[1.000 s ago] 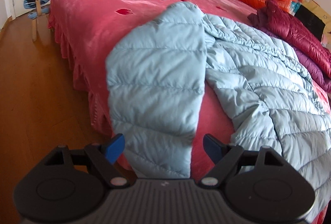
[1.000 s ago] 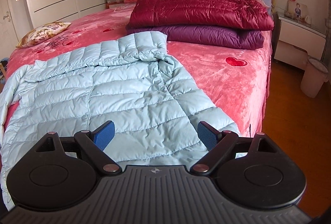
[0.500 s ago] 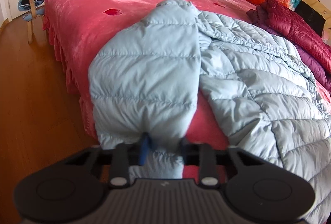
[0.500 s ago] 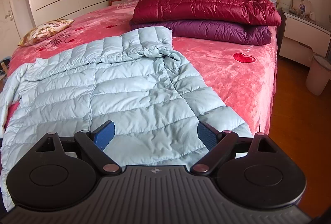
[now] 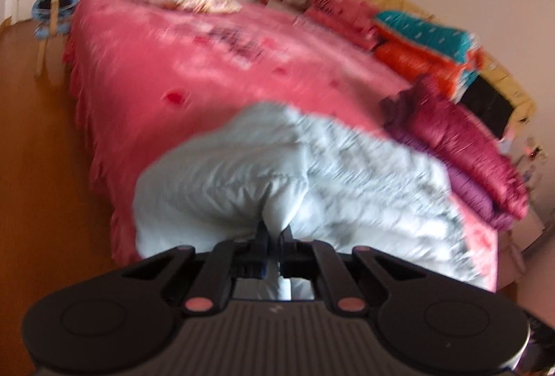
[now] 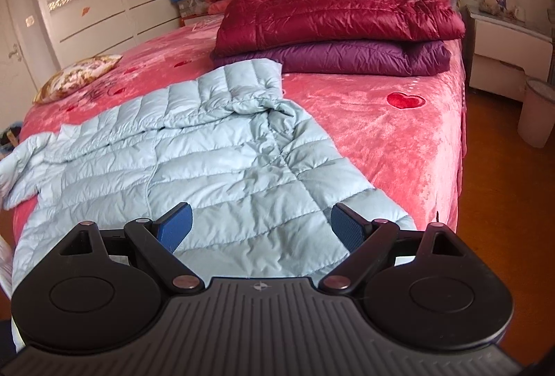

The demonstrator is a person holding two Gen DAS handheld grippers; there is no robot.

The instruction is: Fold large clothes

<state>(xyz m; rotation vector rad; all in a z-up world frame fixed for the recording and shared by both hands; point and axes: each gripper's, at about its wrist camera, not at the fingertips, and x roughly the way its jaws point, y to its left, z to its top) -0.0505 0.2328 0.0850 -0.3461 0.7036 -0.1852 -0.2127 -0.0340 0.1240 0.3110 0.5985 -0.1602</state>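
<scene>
Left tongs (image 5: 273,239) are clenched on the cuff end of the sleeve (image 5: 222,188) of the pale blue down jacket (image 6: 194,167), w/ fabric bunched up betw. the jaws; view is blurred, so exact bite depth can't be told. Jacket lies spread front-up across the near part of the pink bed (image 6: 399,140), hood (image 6: 242,81) pointing toward the folded maroon and purple jackets (image 6: 340,28) stacked near the headboard. Judgement: puffy quilted shell looks light, soft, prob. slippery, so it'll spring back and slide; pinch at seams, cuff or hem rather than mid-panel. Right tongs (image 6: 260,226) are released, jaws wide apart, hovering over the hem (image 6: 277,258) at the bed edge, not touching as far as can be seen. Hem corner on the right looks like the sensible hold.
</scene>
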